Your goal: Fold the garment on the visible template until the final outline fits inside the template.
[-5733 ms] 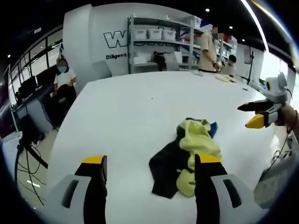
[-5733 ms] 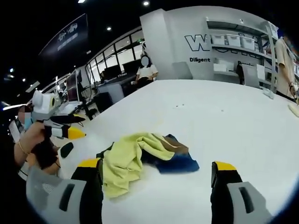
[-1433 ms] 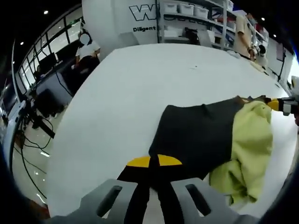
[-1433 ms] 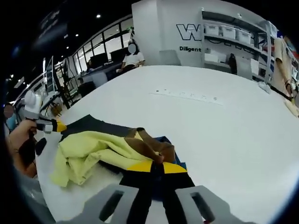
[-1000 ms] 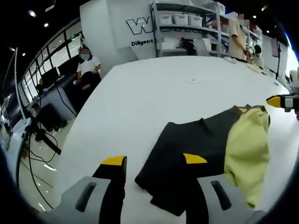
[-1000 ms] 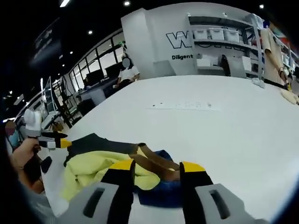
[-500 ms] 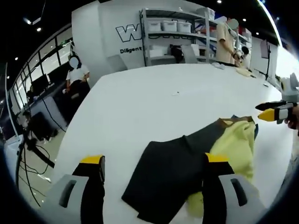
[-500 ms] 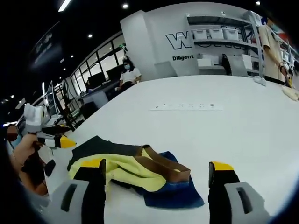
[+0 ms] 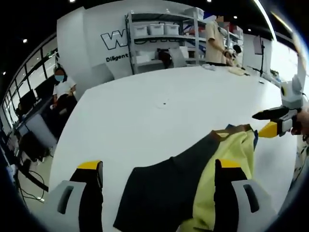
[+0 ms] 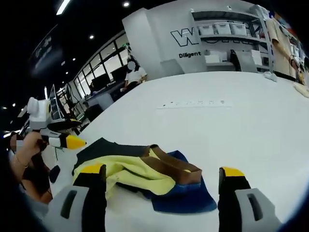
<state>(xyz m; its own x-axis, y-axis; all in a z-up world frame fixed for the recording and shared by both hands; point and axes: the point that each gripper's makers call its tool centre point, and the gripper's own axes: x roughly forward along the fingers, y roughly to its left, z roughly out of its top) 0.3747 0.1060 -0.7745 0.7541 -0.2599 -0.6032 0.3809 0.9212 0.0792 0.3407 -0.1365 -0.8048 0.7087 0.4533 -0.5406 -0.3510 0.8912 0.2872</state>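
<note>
The garment lies partly spread on the white table (image 9: 145, 111). Its black part (image 9: 166, 188) is flat and a yellow part (image 9: 227, 152) lies bunched over its right side. In the right gripper view the yellow fabric (image 10: 137, 170) shows a brown band (image 10: 171, 166) and a blue part (image 10: 186, 198) beside the black part (image 10: 104, 146). My left gripper (image 9: 158, 164) is open, its jaws standing either side of the garment's near edge. My right gripper (image 10: 161, 170) is open above the brown band, holding nothing. A hand holds each gripper: right gripper (image 9: 268, 122), left gripper (image 10: 65, 137).
A row of small dark marks (image 10: 193, 103) runs across the table beyond the garment. Shelves with white bins (image 9: 159, 38) stand at the back. One person (image 9: 60, 89) sits past the table's left edge and another person (image 9: 215, 46) stands near the shelves.
Both grippers were shut on the garment's ends and pulled the crumpled heap apart, then let go and opened. They have since drawn back a little; the black part now lies flat.
</note>
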